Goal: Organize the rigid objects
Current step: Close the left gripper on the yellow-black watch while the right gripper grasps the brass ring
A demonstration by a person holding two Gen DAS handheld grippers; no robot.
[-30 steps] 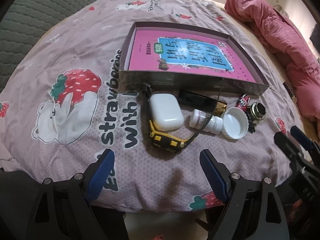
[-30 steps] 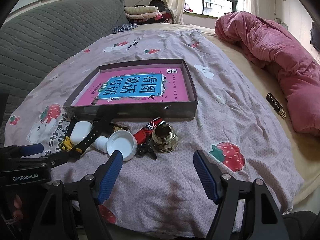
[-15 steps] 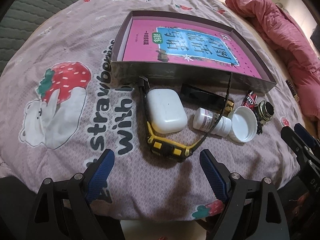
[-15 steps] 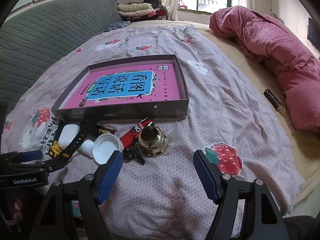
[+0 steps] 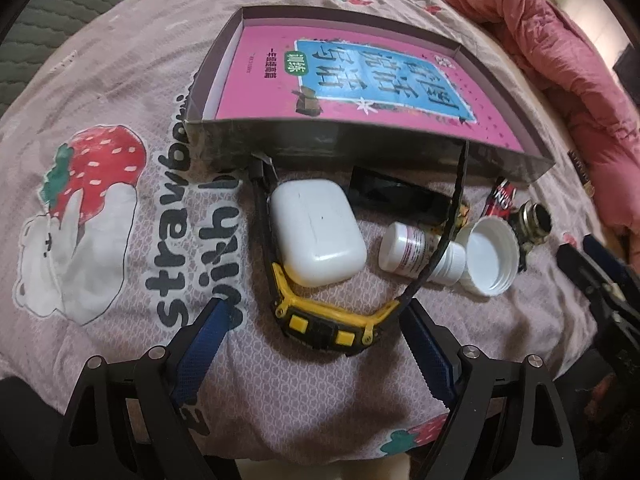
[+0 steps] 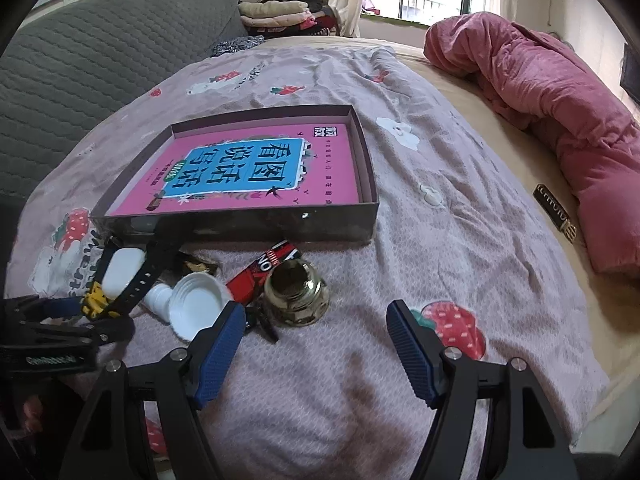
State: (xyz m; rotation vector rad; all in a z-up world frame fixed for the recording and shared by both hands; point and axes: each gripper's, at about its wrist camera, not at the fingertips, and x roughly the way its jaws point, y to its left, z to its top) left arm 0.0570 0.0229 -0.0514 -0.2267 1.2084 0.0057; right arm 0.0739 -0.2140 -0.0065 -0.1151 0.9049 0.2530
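A shallow dark box (image 5: 360,146) (image 6: 240,226) with a pink book (image 5: 360,84) inside lies on the bed. In front of it sit a white earbud case (image 5: 316,232), a yellow-and-black watch (image 5: 328,322) (image 6: 96,300), a small white bottle (image 5: 416,252), a white lid (image 5: 490,256) (image 6: 196,304), a black flat object (image 5: 396,198), a red packet (image 6: 262,268) and a brass fitting (image 6: 296,292). My left gripper (image 5: 316,344) stands open just short of the watch's face. My right gripper (image 6: 316,344) hangs open just before the brass fitting.
A pink quilt (image 6: 552,120) is heaped at the right of the bed. A grey padded headboard (image 6: 88,60) runs along the left. A dark label tag (image 6: 554,212) lies on the beige sheet. The bed's near edge is just below both grippers.
My left gripper has moved forward and down toward the watch, which now looms between its fingers. My right gripper has crept closer to the brass fitting. No object has moved.
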